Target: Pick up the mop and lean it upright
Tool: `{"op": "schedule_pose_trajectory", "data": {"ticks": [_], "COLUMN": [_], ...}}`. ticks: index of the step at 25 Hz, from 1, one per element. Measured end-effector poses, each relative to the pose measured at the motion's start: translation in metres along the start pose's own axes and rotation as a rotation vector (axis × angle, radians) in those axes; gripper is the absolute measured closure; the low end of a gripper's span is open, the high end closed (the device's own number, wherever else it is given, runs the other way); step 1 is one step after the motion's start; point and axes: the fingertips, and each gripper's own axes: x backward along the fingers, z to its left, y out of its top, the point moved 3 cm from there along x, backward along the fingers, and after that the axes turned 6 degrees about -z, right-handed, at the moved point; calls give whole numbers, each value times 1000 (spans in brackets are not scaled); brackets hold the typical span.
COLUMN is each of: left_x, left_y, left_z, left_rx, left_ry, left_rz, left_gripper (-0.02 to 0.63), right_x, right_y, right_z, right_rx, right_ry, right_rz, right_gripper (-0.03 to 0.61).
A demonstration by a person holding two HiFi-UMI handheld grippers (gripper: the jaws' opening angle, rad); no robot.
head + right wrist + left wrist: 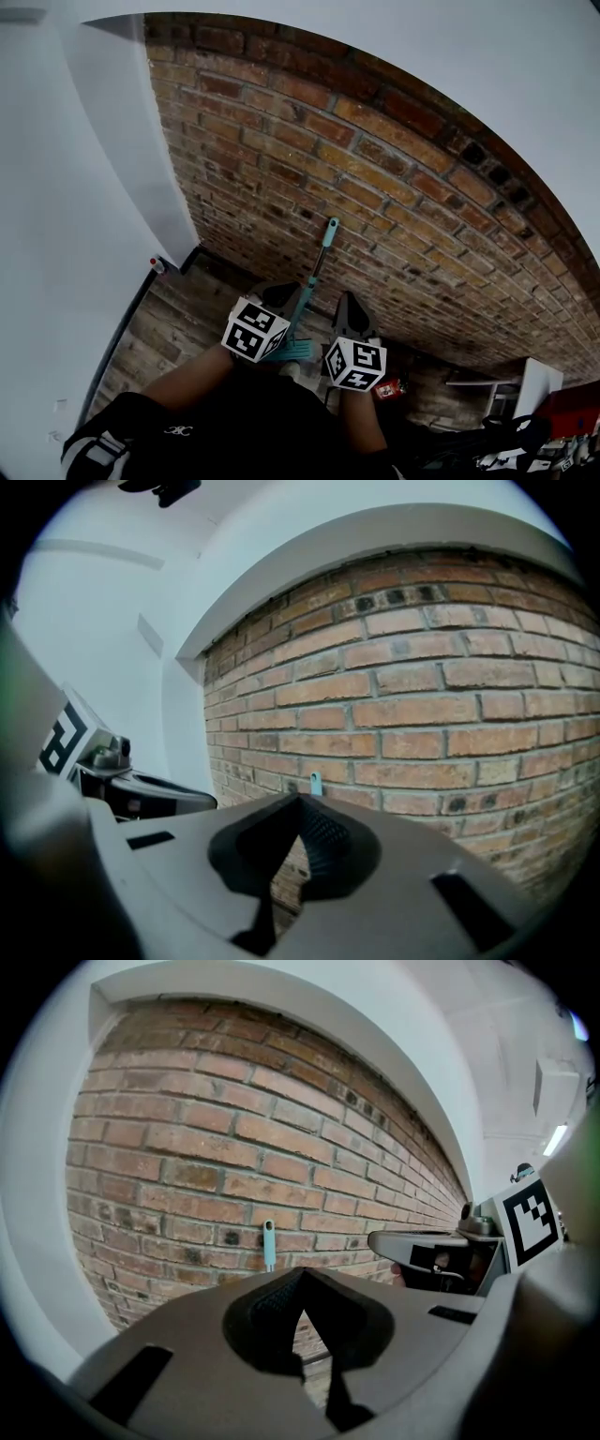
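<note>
- The mop [328, 236] leaned upright against the brick wall [394, 159], and its teal handle tip rested on the bricks. Its teal head sat low near the foot of the brick wall, partly hidden behind the grippers.
- The left hand-held gripper [300, 1277] had its jaws closed tip to tip with nothing between them. Only bricks and floor [159, 323] showed through the slit below the tips. It faced the brick wall, and the mop's handle tip showed just above the jaws in its own view.
- The right hand-held gripper [300, 801] also had its jaws together and empty. It too faced the brick wall, and the handle tip peeked just over the jaws.
- In the head view, both grippers hung near the foot of the brick wall, one on each side of the mop's pole. The left one was just beside the pole, but contact could not be told.
- A white wall [56, 187] met the brick wall at its left end.
</note>
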Motion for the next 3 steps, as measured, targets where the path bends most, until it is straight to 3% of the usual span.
{"op": "schedule_pose_trajectory", "data": {"ticks": [3], "left_x": [5], "left_y": [0], "left_z": [3], "left_rx": [-1], "left_ry": [0], "left_rz": [-1], "left_gripper": [621], "right_x": [0], "right_y": [1], "right_z": [4], "right_rx": [-2], "right_ry": [-2], "right_rz": [-1], "right_gripper": [565]}}
